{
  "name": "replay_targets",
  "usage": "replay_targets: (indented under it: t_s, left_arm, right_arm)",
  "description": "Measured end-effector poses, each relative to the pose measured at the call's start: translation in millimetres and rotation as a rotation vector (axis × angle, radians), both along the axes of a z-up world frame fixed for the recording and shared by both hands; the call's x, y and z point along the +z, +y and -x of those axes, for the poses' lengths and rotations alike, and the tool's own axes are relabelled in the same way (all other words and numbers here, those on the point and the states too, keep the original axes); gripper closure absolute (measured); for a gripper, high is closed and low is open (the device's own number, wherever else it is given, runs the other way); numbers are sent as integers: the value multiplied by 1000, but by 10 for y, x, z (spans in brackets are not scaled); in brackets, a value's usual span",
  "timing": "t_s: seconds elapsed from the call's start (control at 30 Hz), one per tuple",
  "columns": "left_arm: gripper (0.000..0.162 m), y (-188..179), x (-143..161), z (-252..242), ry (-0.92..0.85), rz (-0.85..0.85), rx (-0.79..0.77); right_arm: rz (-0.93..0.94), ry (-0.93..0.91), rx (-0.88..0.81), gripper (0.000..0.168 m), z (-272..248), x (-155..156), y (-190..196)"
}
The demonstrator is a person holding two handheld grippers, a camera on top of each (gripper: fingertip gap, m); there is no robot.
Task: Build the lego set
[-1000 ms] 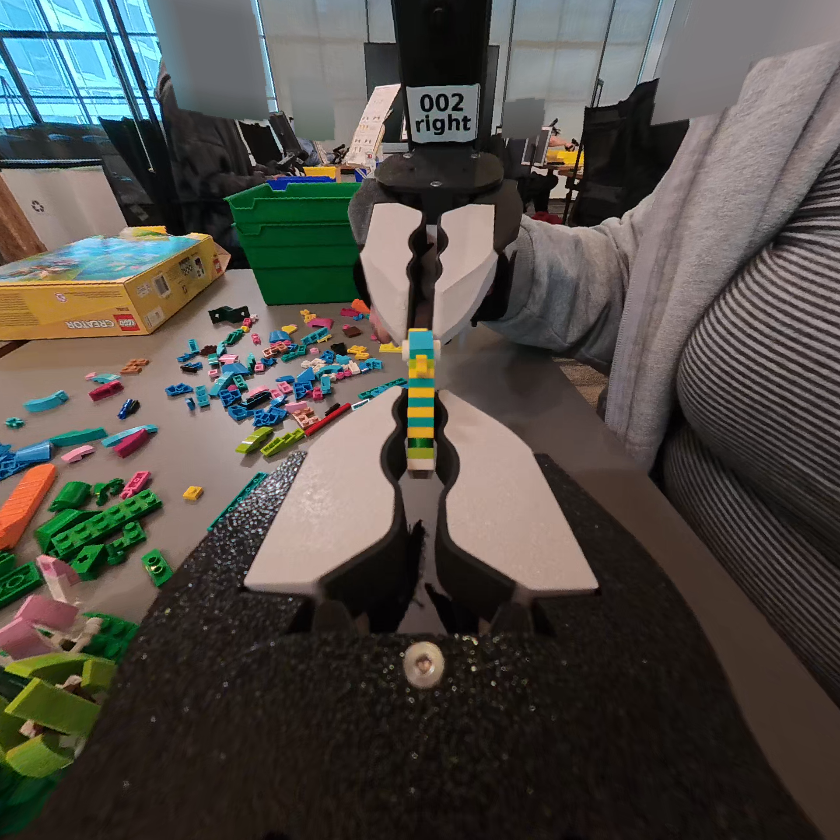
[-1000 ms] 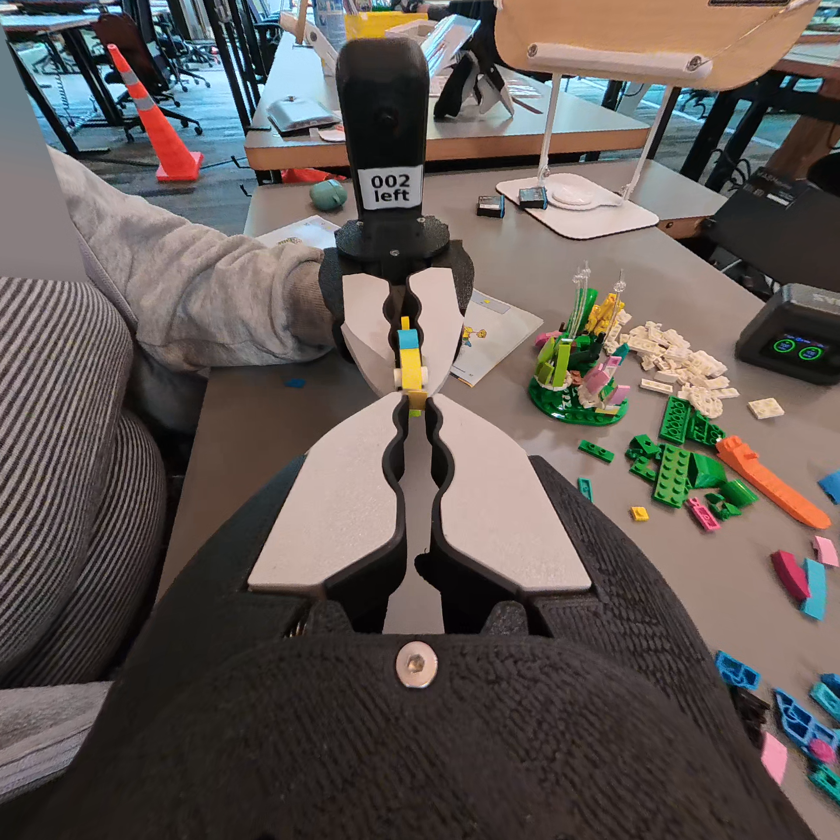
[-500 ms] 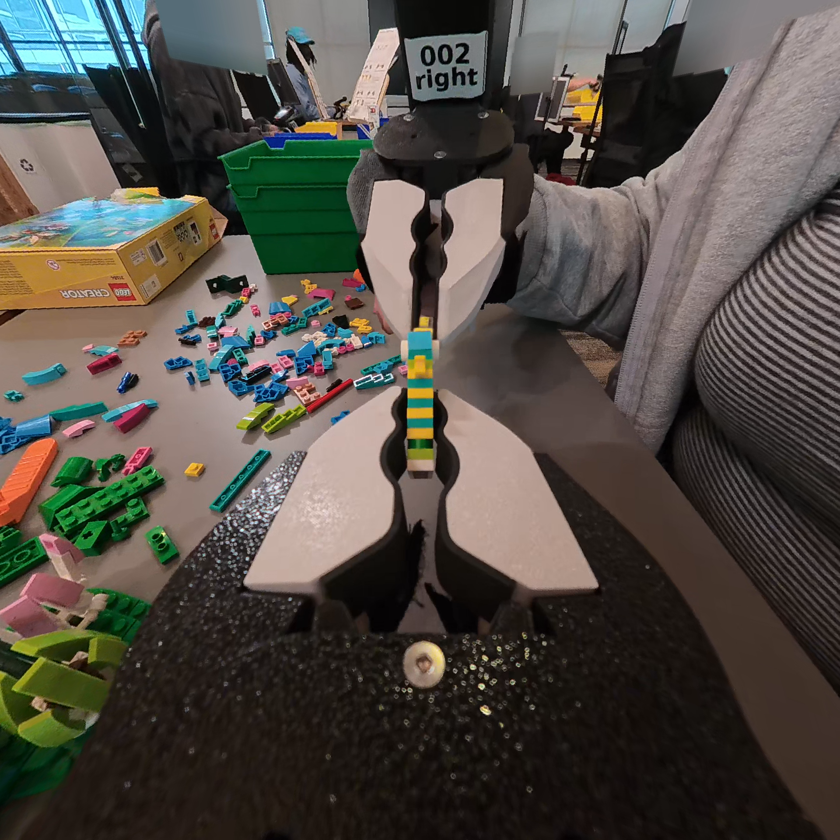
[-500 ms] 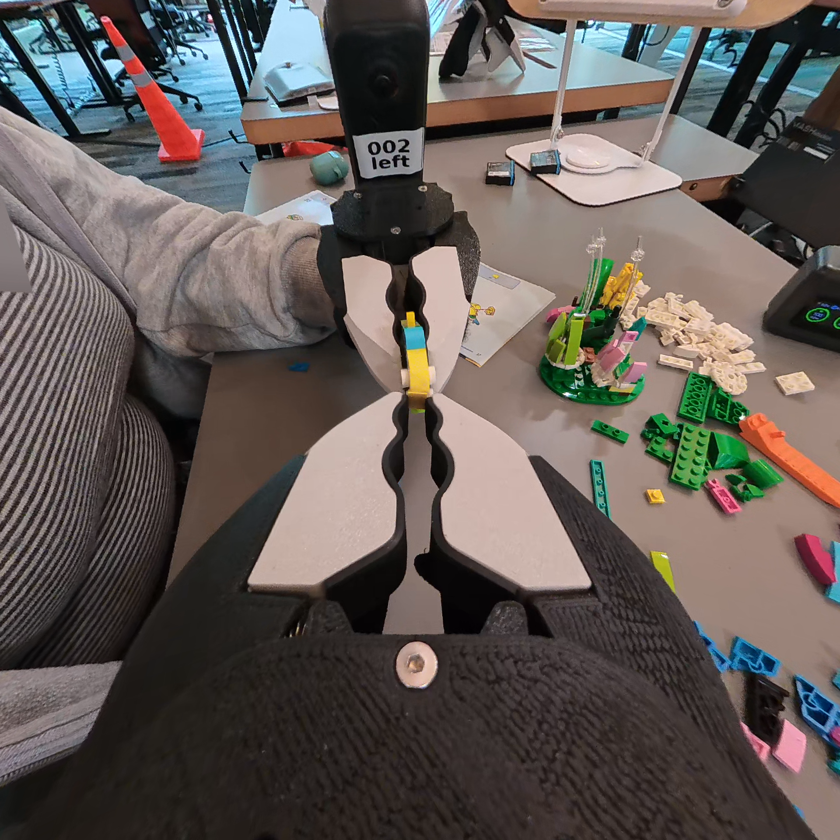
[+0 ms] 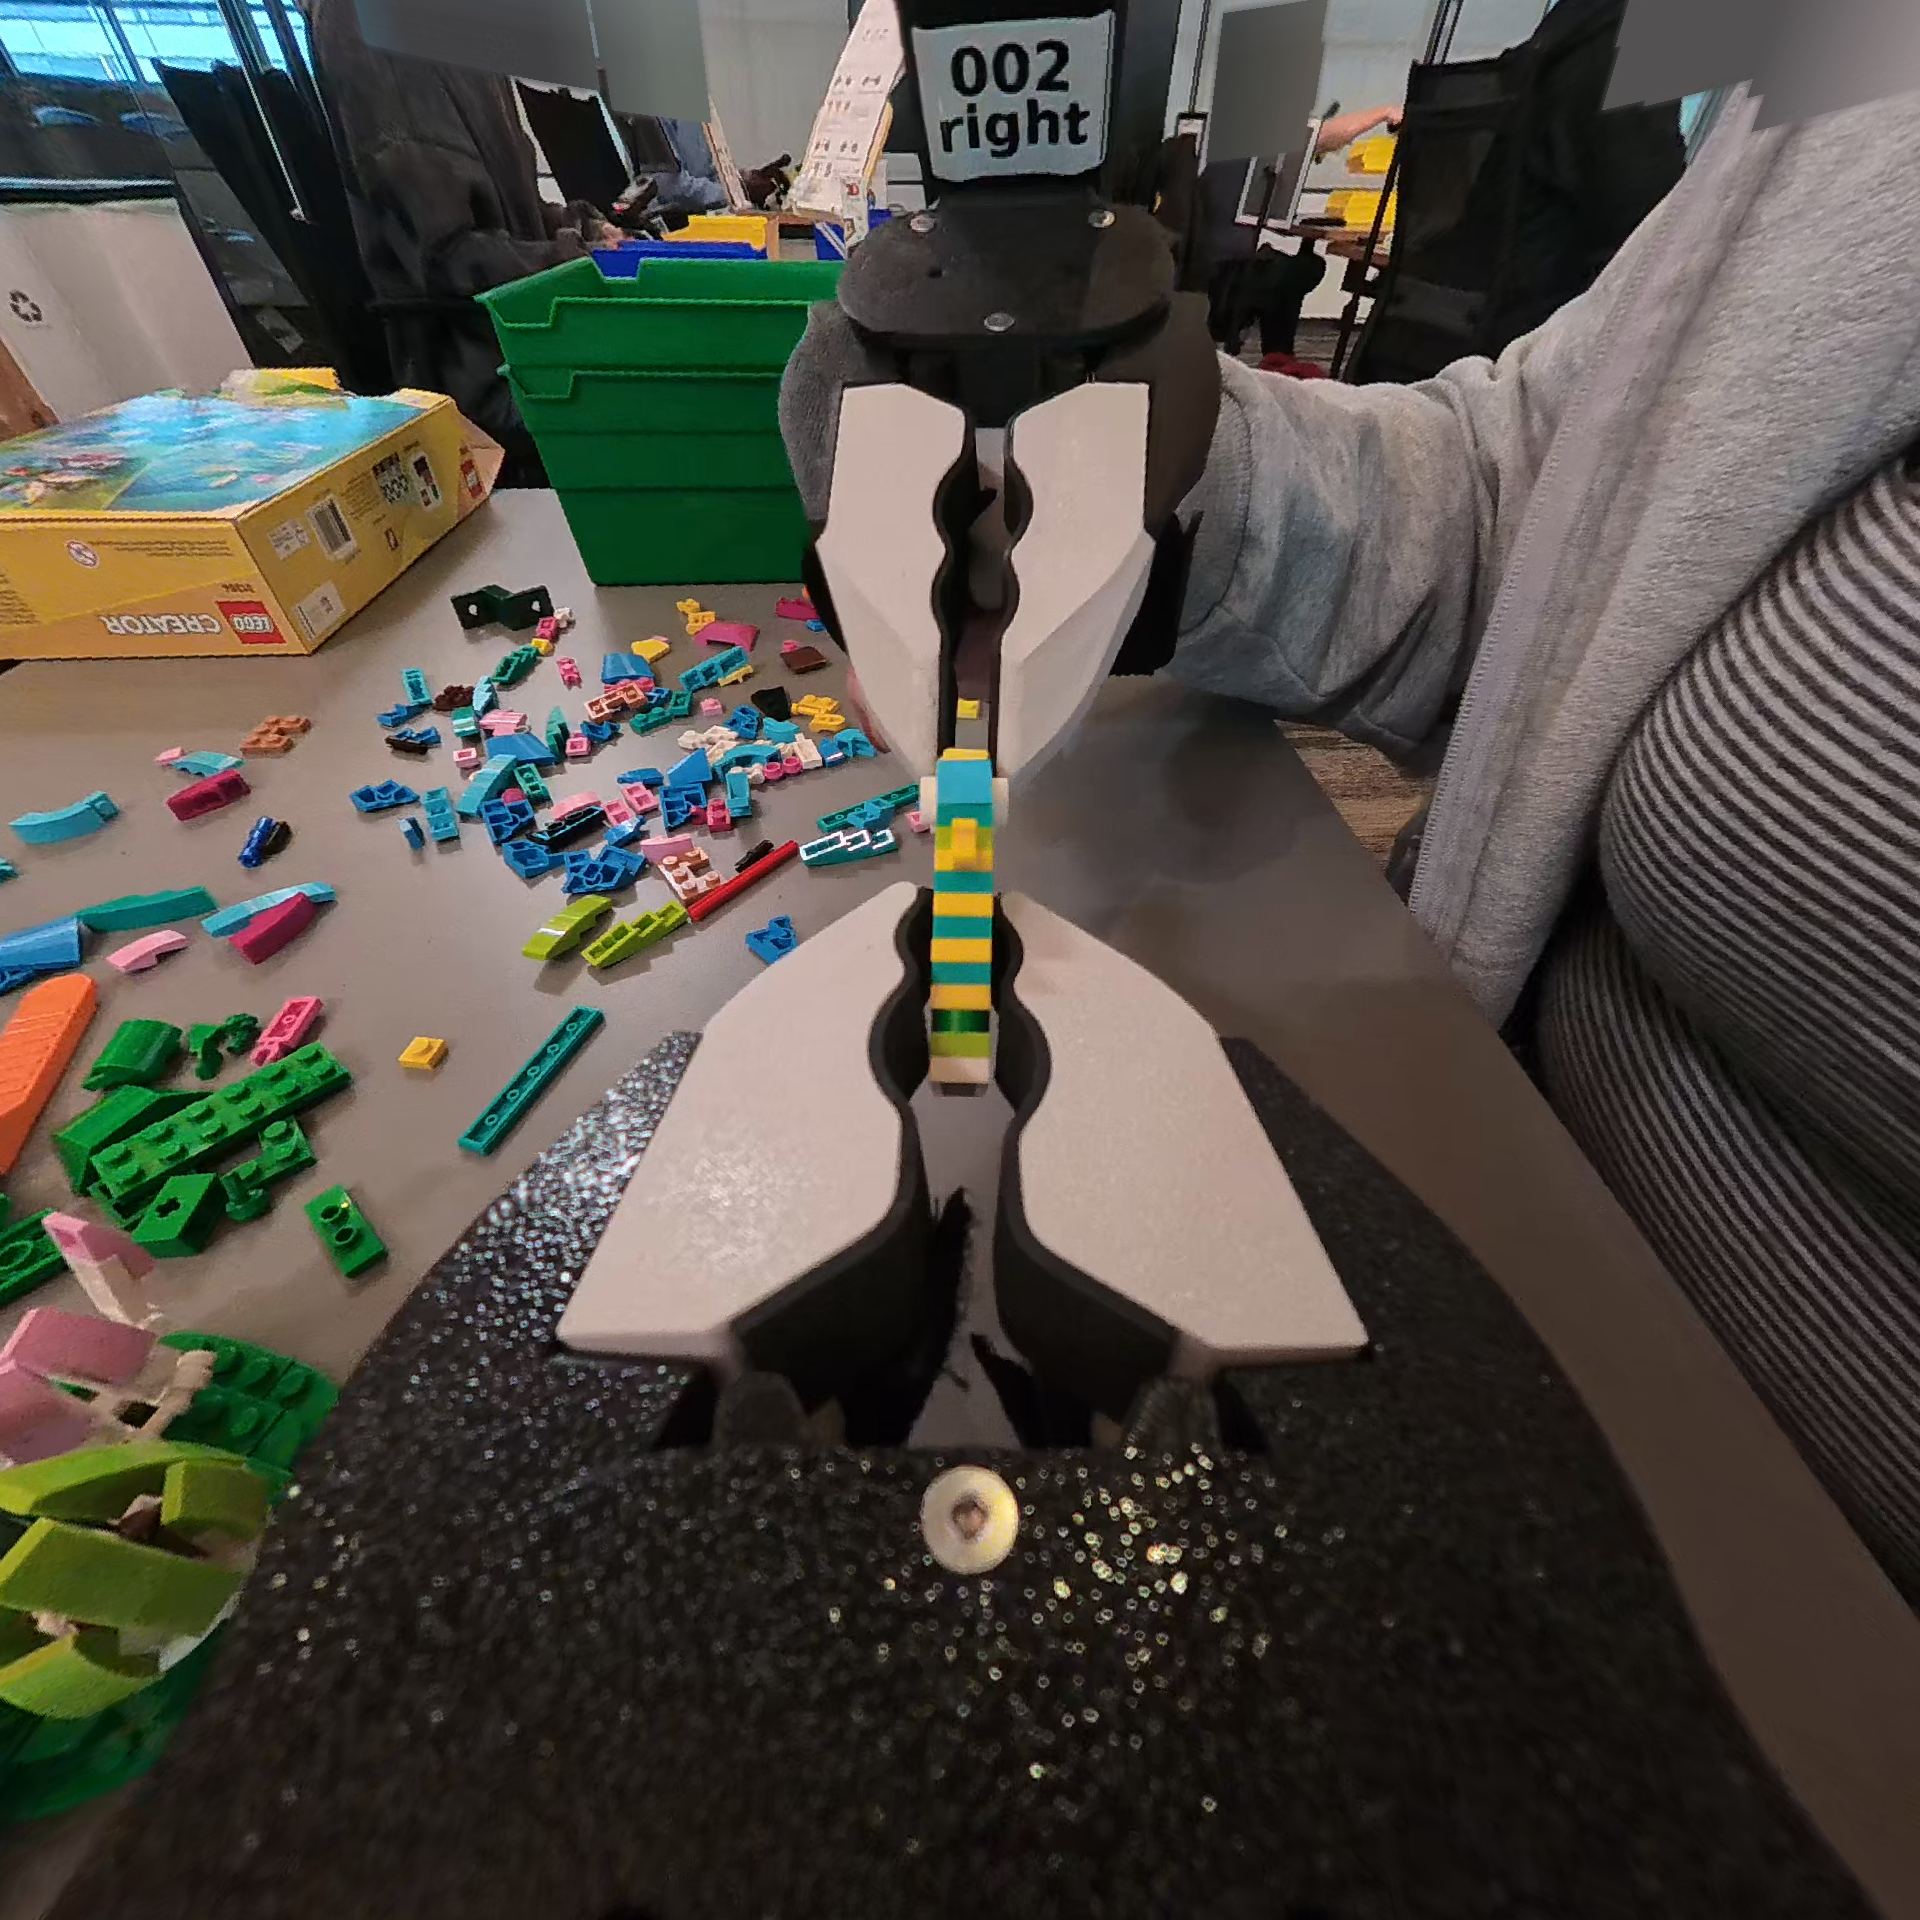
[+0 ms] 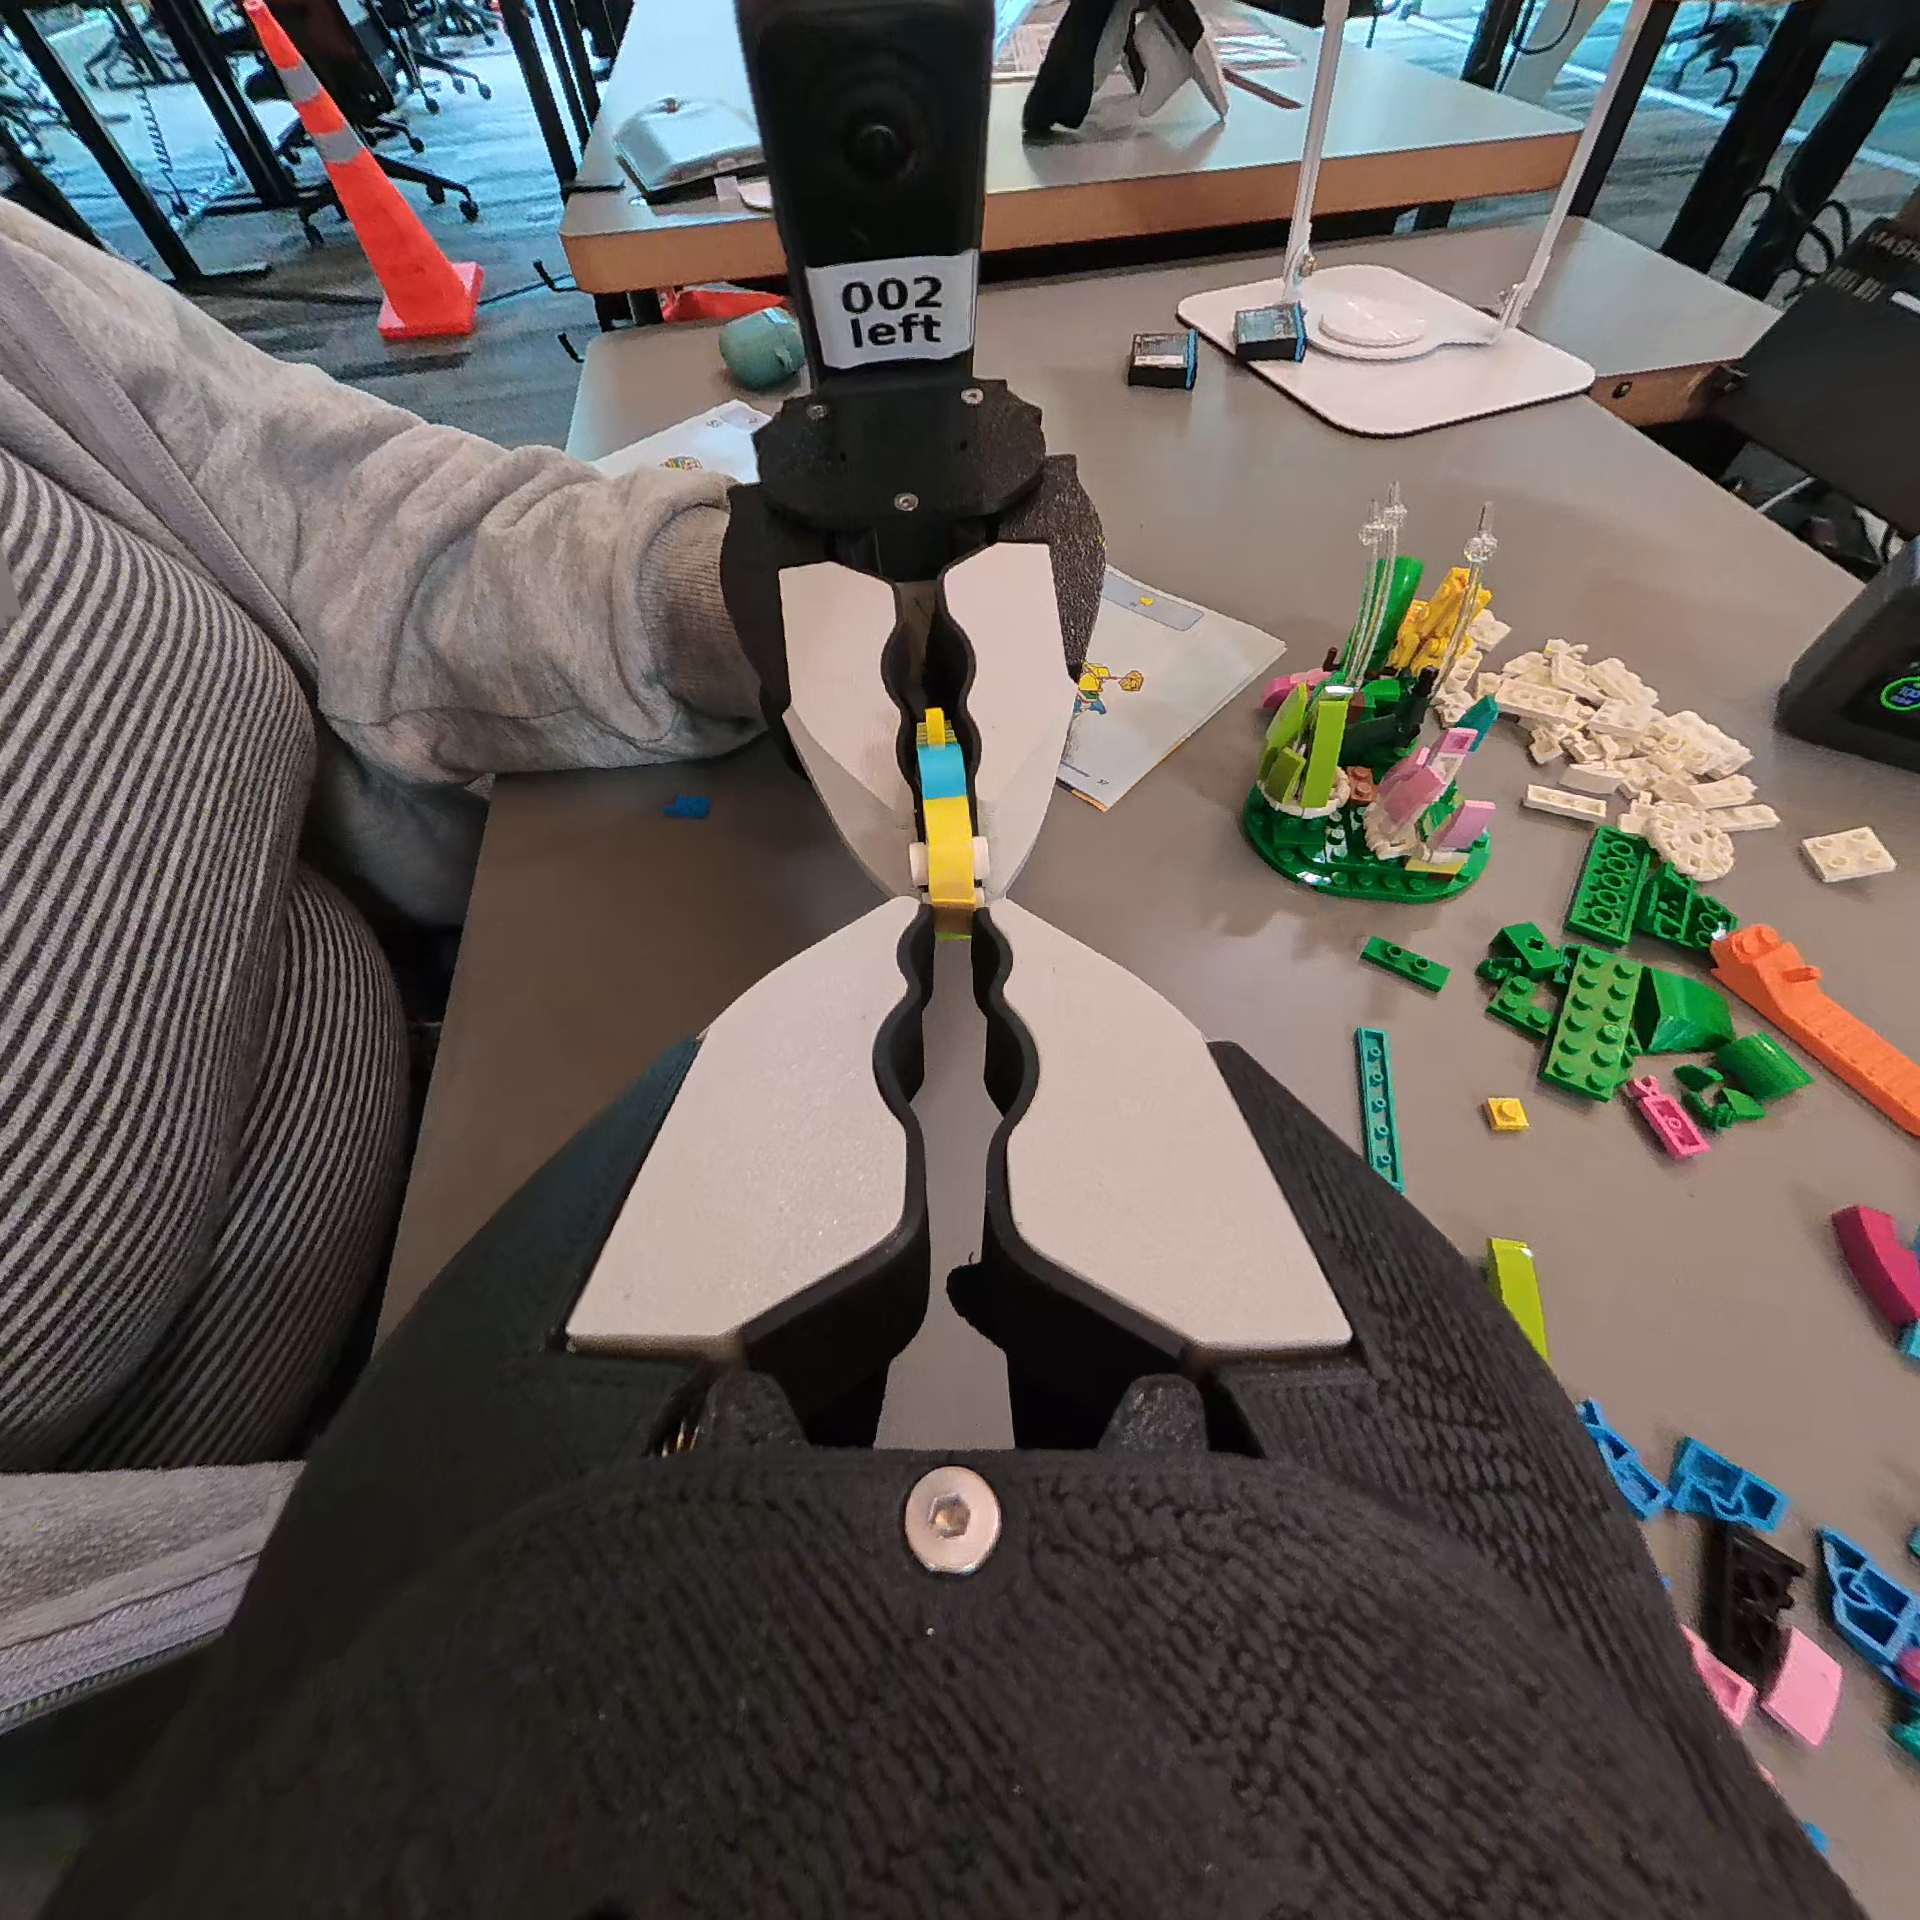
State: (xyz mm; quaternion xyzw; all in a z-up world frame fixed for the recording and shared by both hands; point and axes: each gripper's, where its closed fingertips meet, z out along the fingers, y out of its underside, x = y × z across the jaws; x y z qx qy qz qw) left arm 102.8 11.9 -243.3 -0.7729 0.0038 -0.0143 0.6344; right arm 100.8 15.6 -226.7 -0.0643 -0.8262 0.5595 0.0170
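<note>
While facing tip to tip, both grippers pinch the striped stack [image 5: 962, 966].

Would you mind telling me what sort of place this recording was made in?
Probably an open-plan office or lab. Rows of desks and office chairs fill the background, an orange cone stands on the floor, and green bins sit on the grey table.

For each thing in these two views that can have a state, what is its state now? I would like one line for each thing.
left gripper: shut on the striped stack.
right gripper: shut, jaws at the stack's far end.
striped stack: off the table, between both grippers.
yellow box: lying flat, looks closed.
green bins: nested together, upright.
plant model: partly built, standing upright.
instruction booklet: open, flat on the table.
loose bricks: scattered, unattached.
</note>
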Motion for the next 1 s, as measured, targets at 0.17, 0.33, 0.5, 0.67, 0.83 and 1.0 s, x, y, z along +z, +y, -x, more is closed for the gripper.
replay_targets:
  t_s: [0.17, 0.33, 0.5, 0.67, 0.83, 1.0]
  left_arm:
    - [153, 15, -4, -17, -102, -14, -27]
    - [154, 23, -45, -24, -295, -7, -55]
    - [154, 15, -132, -51, -431, 44, -74]
    - [154, 10, -162, -69, -515, 52, -101]
    - [154, -6, -179, -94, -573, 63, -126]
    - [154, -5, -254, -110, -575, 119, -118]
  right_arm:
    - [32, -47, 0, 163, 0, -2, 11]
    - [103, -182, -17, 163, 27, -44, 17]
    - [209, -402, -59, 163, 19, -141, 19]
    - [353, -559, -81, 163, 10, -180, 15]
    - [356, -570, -58, 163, -8, -196, -2]
    - [273, -574, -19, 163, -29, -284, 6]
